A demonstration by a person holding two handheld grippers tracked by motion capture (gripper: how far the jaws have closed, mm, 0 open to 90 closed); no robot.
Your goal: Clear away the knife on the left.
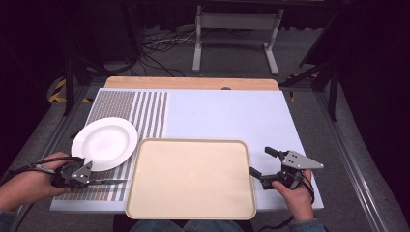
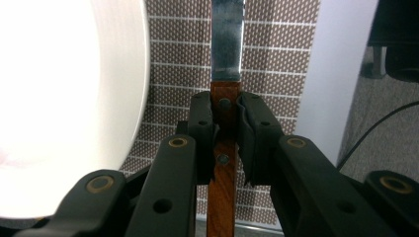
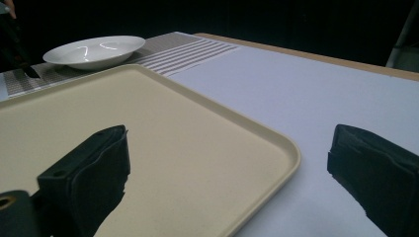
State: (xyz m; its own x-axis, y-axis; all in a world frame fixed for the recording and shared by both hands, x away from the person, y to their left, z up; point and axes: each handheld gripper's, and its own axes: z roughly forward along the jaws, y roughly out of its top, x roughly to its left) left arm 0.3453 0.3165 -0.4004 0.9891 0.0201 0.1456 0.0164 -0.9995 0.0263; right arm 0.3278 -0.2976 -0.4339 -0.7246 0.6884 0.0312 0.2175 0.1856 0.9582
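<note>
1. Left gripper: jaws clamped on the wooden handle of a knife. In the left gripper view the pads grip the handle at its upper rivet, and the steel blade points away from the gripper.
2. Knife location: low over the patterned mat, at the near left of the table, just near of the white plate and left of the beige tray. The blade tip points toward the tray.
3. Right gripper: jaws wide apart, holding nothing, poised at the tray's right rim.
4. Progress, as a judgement: the grasp is complete and the knife is under control. The tray is bare, so placement is not yet done.
5. Remaining, as a judgement: carry the knife right over the tray rim, lower it and release it.
</note>
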